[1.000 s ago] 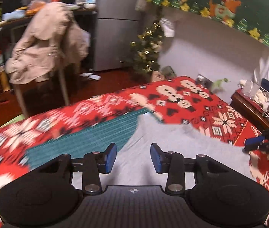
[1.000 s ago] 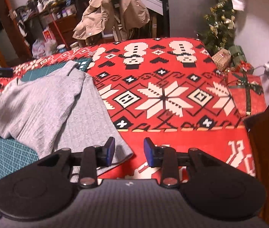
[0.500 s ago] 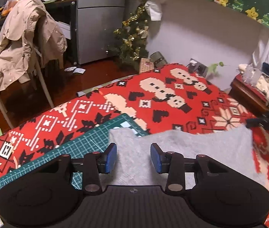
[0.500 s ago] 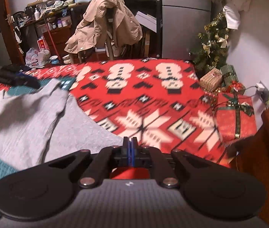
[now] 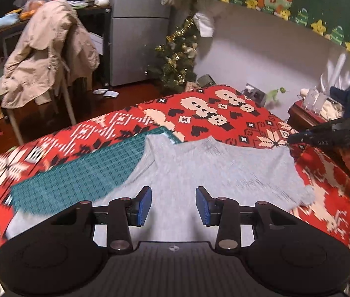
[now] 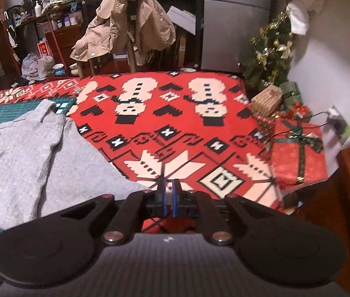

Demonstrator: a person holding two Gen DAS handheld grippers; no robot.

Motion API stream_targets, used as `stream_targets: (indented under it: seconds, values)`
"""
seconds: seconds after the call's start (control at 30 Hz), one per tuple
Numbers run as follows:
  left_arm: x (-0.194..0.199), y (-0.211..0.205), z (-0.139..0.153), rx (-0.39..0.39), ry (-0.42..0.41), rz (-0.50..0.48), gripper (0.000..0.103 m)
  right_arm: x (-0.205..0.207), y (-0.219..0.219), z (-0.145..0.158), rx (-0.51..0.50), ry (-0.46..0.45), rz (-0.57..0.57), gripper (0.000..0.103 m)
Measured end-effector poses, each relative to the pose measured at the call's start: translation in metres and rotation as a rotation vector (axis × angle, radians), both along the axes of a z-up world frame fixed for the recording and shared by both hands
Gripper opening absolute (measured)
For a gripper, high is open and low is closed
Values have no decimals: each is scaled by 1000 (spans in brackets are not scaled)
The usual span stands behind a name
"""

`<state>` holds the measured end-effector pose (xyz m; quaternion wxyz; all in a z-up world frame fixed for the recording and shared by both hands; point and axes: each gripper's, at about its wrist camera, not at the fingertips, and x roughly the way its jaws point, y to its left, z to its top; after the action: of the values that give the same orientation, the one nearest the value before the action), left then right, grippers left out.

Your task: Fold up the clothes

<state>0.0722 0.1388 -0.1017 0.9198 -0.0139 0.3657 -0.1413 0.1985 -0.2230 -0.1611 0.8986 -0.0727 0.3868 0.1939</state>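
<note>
- A red patterned blanket (image 6: 175, 133) is covering the whole work surface, with snowmen and snowflakes woven into it
- A grey sweater (image 5: 214, 170) is lying flat on that blanket, its far left corner overlapping a green cutting mat (image 5: 81, 173); in the right wrist view the sweater (image 6: 21, 158) is filling the left side, one part folded over the body
- A beige coat (image 5: 46, 54) is hanging over a chair beyond the blanket, near a small Christmas tree (image 5: 177, 59)
- The left gripper (image 5: 172, 205) is hovering over the sweater's near part, its blue pads standing apart with only cloth seen below them, gripping nothing
- The right gripper (image 6: 168, 195) is sitting just past the sweater's right edge, over red blanket; its jaws have just been parting slightly and are showing a thin slit with nothing between them
</note>
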Motion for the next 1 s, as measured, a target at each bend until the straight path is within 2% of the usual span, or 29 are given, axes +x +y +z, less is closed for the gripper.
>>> stream_targets:
  seconds: [0.13, 0.2, 0.27, 0.3, 0.47, 0.6, 0.63, 0.73, 0.83, 1.0]
  values:
    - [-42, 17, 3, 4, -12, 76, 39, -19, 1, 19, 43, -10, 10, 9]
    - [-63, 24, 1, 10, -1, 119, 39, -35, 7, 24, 64, 3, 28, 14]
    - [-86, 31, -3, 13, 4, 156, 39, -52, 12, 25, 88, 26, 20, 32]
    - [-97, 33, -5, 11, 7, 173, 39, -60, 12, 23, 110, 44, -10, 36]
    - [-142, 49, -17, -1, 29, 260, 39, -94, 8, 8, 298, 128, -173, 37]
    - [-170, 67, -22, -41, 33, 341, 39, -110, 16, -7, 336, 157, -205, 37]
    - [-175, 70, -22, -47, 31, 357, 39, -112, 19, -10, 330, 151, -201, 36]
    - [-192, 80, -21, -56, 27, 399, 39, -115, 28, -19, 295, 135, -184, 4]
    - [-206, 88, -17, -55, 20, 430, 39, -118, 27, -19, 255, 129, -211, 4]
    - [-215, 98, -14, -71, 15, 464, 39, -120, 14, -17, 286, 188, -254, 6]
